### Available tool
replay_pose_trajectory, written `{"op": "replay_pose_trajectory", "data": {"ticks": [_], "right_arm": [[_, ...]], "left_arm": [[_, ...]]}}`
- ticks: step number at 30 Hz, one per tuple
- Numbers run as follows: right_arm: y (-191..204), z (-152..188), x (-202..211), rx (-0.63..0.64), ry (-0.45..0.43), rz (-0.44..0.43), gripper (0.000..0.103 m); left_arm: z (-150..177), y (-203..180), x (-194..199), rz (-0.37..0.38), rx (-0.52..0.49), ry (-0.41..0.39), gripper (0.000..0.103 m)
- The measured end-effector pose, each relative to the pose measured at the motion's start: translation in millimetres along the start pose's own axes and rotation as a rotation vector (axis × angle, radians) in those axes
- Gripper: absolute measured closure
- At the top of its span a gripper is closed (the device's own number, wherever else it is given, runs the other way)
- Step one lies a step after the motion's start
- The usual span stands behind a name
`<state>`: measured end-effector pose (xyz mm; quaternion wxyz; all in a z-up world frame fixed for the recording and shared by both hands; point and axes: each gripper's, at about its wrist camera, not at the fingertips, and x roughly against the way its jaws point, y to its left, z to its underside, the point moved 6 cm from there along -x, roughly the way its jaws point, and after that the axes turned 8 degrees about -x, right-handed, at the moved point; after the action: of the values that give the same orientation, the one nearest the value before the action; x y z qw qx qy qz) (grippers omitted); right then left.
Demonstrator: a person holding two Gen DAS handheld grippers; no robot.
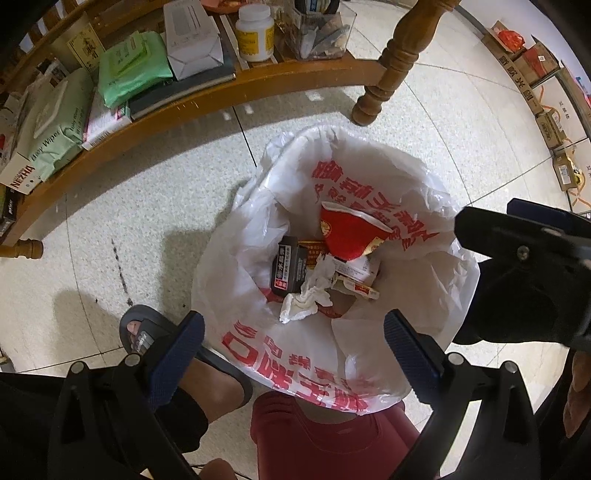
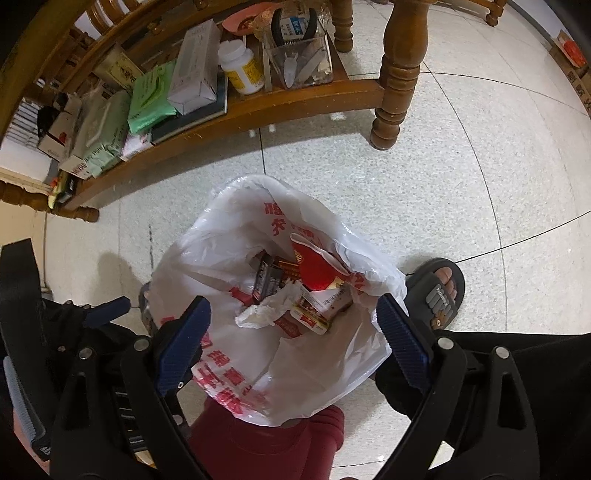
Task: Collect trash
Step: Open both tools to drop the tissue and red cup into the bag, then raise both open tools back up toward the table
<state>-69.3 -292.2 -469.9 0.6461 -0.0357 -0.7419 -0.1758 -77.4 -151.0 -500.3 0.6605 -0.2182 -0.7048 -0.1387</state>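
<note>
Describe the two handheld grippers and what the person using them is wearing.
Both the left gripper and the right gripper have matte black frames with silver pivot screws. Their fingers carry dark blue ribbed pads. The person wears black clothing and dark grey slide sandals with a raised logo on the strap.

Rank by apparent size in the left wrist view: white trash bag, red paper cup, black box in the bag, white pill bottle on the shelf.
1. white trash bag
2. red paper cup
3. and 4. black box and white pill bottle look alike; the bottle sits farther away, so unranked.
</note>
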Motion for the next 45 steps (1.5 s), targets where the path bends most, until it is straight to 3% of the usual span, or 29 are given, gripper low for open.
{"op": "replay_pose_trajectory", "data": {"ticks": [9, 21, 25, 34, 45], "right_arm": [[1, -6, 55, -0.030, -0.106, -0.066, 0.014], [-6, -22, 152, 0.006, -0.269, -0.073, 0.014], [7, -35, 187, 0.016, -0.317, -0.111, 0.014], [48, -71, 275, 0.126, -0.497, -0.073, 0.013], [89, -118, 336, 0.188, -0.612, -0.051, 0.012]], "left_arm": [[-14, 5, 47, -0.044, 0.006, -0.152, 0.008], [-26, 23, 135, -0.066, 0.017, -0.360, 0.008], [-32, 39, 178, -0.093, 0.036, -0.457, 0.008], [-63, 81, 284, -0.143, 0.011, -0.640, 0.008], [-97, 118, 360, -0.227, -0.021, -0.767, 0.008]]}}
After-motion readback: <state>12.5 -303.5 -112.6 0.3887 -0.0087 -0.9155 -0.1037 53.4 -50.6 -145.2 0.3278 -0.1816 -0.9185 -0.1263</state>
